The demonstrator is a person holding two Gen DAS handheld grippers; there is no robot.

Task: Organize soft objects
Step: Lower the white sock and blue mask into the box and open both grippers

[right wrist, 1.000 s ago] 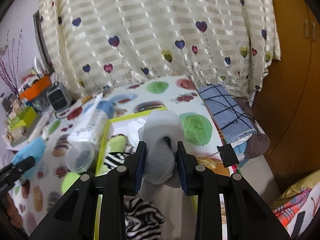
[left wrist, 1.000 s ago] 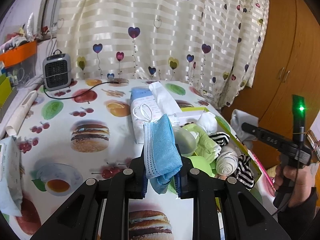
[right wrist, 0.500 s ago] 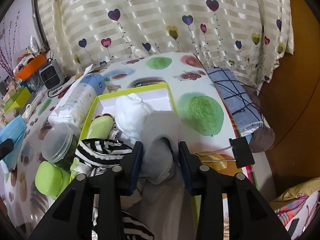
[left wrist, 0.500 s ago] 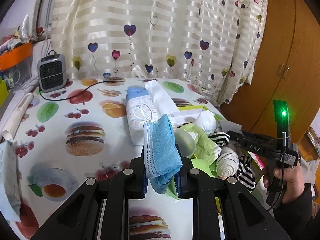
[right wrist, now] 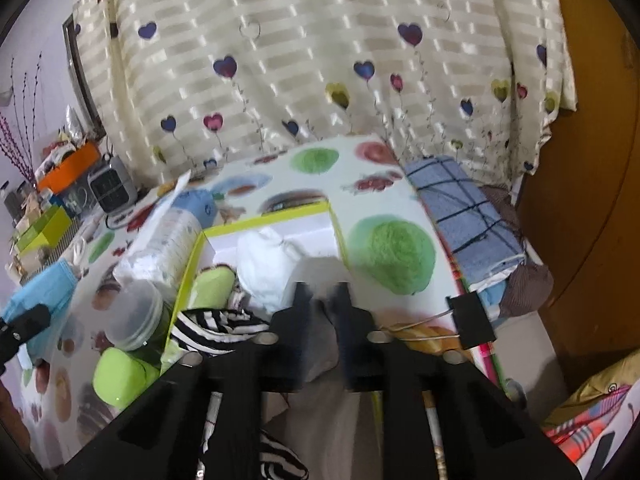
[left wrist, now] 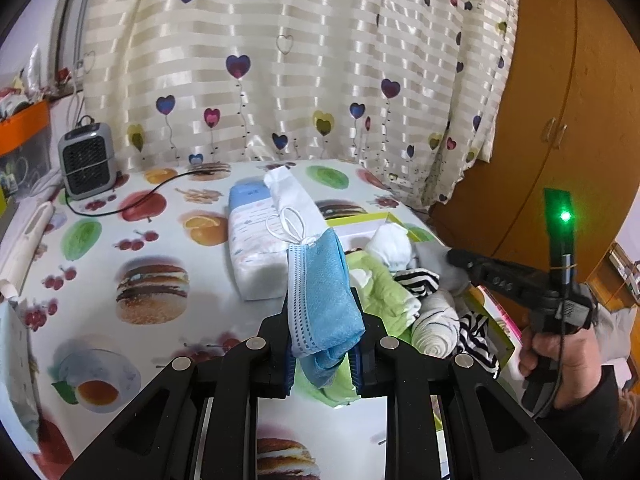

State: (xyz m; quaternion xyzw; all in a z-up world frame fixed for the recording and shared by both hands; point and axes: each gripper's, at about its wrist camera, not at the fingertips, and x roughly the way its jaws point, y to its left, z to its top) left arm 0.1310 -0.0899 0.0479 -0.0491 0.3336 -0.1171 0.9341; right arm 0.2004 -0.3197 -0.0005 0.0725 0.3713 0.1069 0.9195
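1. Left gripper (left wrist: pixel 324 344): jaws part-closed, clamped on a folded blue face mask (left wrist: pixel 320 288). It is held above the table (left wrist: pixel 100 260), just left of the yellow-rimmed box (right wrist: pixel 264 220).
2. Right gripper (right wrist: pixel 323 292): jaws have just been closing and now stand shut. The view is blurred. Grey fabric shows in the slit and beyond the tips, so it cannot be told whether they nip it.
3. Grey sock (right wrist: pixel 320 266): lies at the box's right side, beside the white sock (right wrist: pixel 264 268) and far of the striped sock (right wrist: pixel 216 326).
4. Risk: if the shut jaws have caught a fold of the grey sock, lifting the gripper away likely drags the sock back out of the box.
5. Risk: the box looks crowded. The mask may perch on the pile and slide over the rim toward the clear jar (right wrist: pixel 134 312).
6. Risk: the white ear loops (left wrist: pixel 286 224) hang free at the far end. They could snag on the tissue pack (left wrist: pixel 252 248) or on a finger at release.
7. Mask orientation: the long axis runs from the jaws up and away, leaning slightly left. The loop end points far; the near end droops below the pads.
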